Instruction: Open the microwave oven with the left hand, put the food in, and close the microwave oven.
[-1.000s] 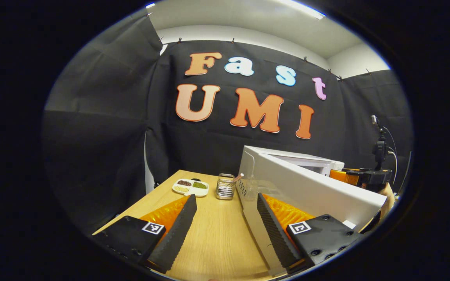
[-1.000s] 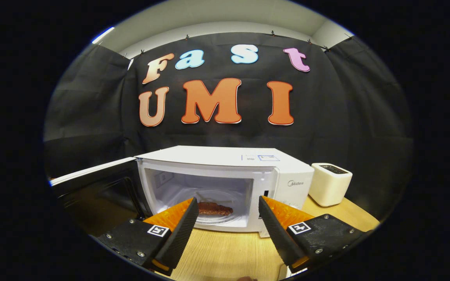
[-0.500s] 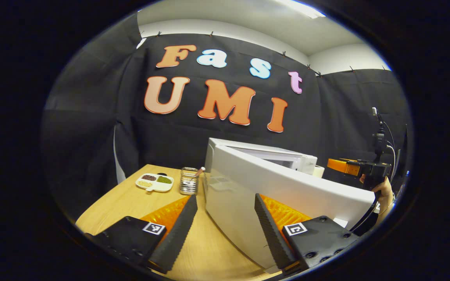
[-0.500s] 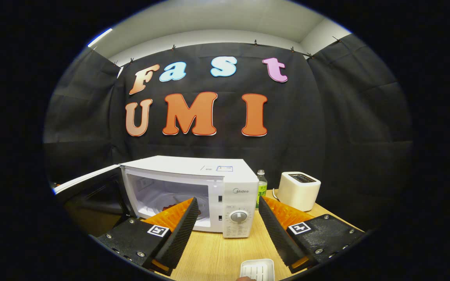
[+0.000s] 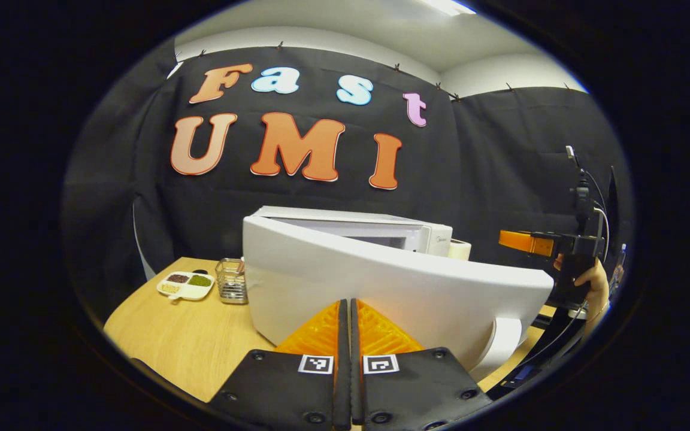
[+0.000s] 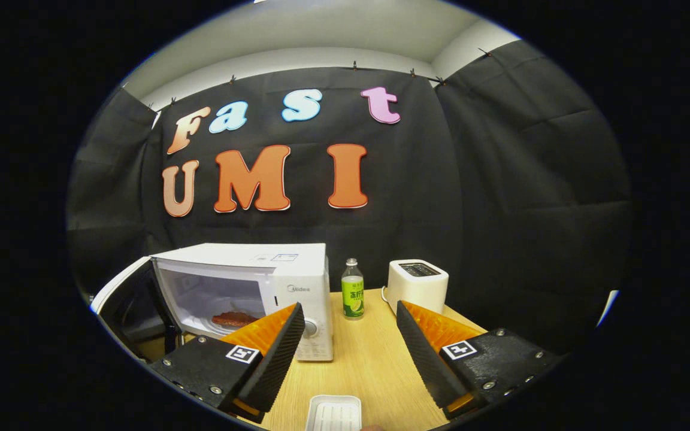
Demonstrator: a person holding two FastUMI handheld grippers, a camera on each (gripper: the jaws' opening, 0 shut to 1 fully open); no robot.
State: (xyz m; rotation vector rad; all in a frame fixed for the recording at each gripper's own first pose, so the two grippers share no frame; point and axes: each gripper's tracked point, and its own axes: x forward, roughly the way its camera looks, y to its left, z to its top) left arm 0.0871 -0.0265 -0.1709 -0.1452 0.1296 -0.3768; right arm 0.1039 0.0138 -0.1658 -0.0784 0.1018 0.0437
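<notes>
Microwave oven [image 6: 297, 281], white and box-shaped, stands on a light wooden table [image 6: 375, 365] with its door [image 5: 393, 293] swung partly open to its left side. In the right gripper view the cavity is lit pale, and one reddish-brown piece of food [image 6: 234, 318] lies on the round plate inside. A single dial sits low on the control panel at the oven's right edge, partly hidden by a finger of the tool.

In the left gripper view the door's plain white outer face spreads wide across the middle, with the oven body behind it. The left tool [image 5: 350, 323] has its two fingers pressed together with nothing between them, their tips right up against the door's outer face; whether they touch it cannot be told.

The right tool [image 6: 350, 326] shows its fingers spread wide and holding nothing, above the table in front of the oven. It also appears at the far right of the left gripper view, held by a hand [image 5: 590, 284].

To the right of the oven stand one green-labelled bottle [image 6: 352, 296] and one white toaster [image 6: 417, 285]. One small white ridged tray [image 6: 334, 414] lies on the table near the lower edge. Left of the door are one divided dish [image 5: 185, 285] of seeds or grains and one small wire holder [image 5: 231, 288].
</notes>
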